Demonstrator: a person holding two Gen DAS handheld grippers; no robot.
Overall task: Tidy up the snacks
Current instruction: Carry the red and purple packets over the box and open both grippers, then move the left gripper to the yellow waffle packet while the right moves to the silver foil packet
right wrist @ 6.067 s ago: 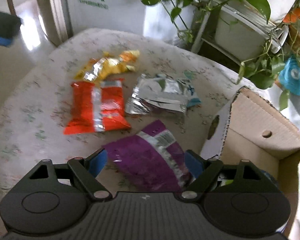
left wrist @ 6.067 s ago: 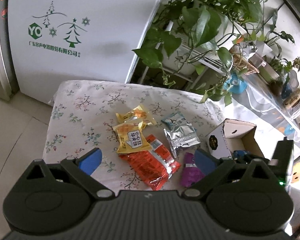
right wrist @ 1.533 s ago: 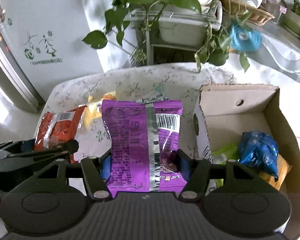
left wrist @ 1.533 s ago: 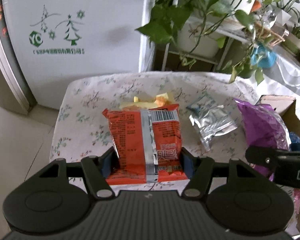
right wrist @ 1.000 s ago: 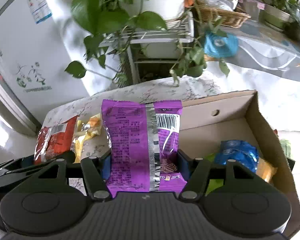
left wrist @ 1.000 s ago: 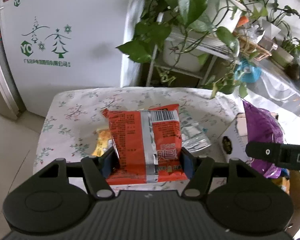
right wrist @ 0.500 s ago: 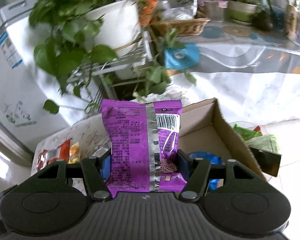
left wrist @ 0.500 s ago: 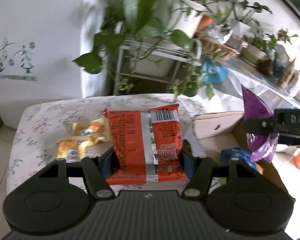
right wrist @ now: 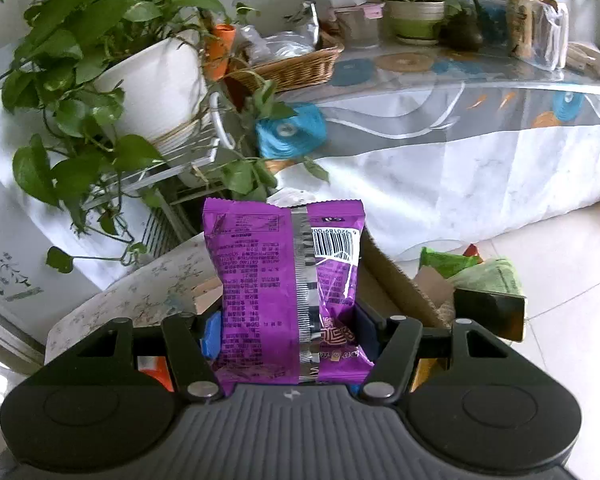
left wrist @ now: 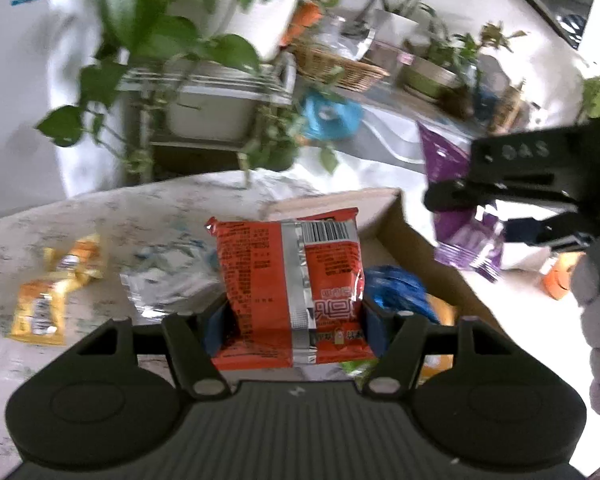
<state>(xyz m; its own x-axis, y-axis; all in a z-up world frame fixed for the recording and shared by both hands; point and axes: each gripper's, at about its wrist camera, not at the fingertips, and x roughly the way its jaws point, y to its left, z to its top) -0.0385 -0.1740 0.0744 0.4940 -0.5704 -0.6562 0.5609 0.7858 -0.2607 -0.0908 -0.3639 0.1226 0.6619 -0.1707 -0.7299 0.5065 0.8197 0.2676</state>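
My left gripper (left wrist: pixel 292 320) is shut on an orange-red snack packet (left wrist: pixel 288 280) and holds it upright over the near end of the cardboard box (left wrist: pixel 420 248). My right gripper (right wrist: pixel 288 332) is shut on a purple snack packet (right wrist: pixel 284 292), held upright above the box (right wrist: pixel 396 280); it also shows at the right of the left wrist view (left wrist: pixel 456 224). A blue packet (left wrist: pixel 396 292) lies inside the box. A yellow packet (left wrist: pixel 48 292) and a silver packet (left wrist: pixel 164 280) lie on the floral table (left wrist: pixel 40 216).
Potted plants on a wire rack (right wrist: pixel 140 92) stand behind the table. A long cloth-covered table (right wrist: pixel 460 128) with baskets and pots runs along the right. Green bags (right wrist: pixel 480 268) lie on the tiled floor beyond the box.
Both grippers have swung right with their packets, from over the table to over the box. The right gripper has gone further right and higher.
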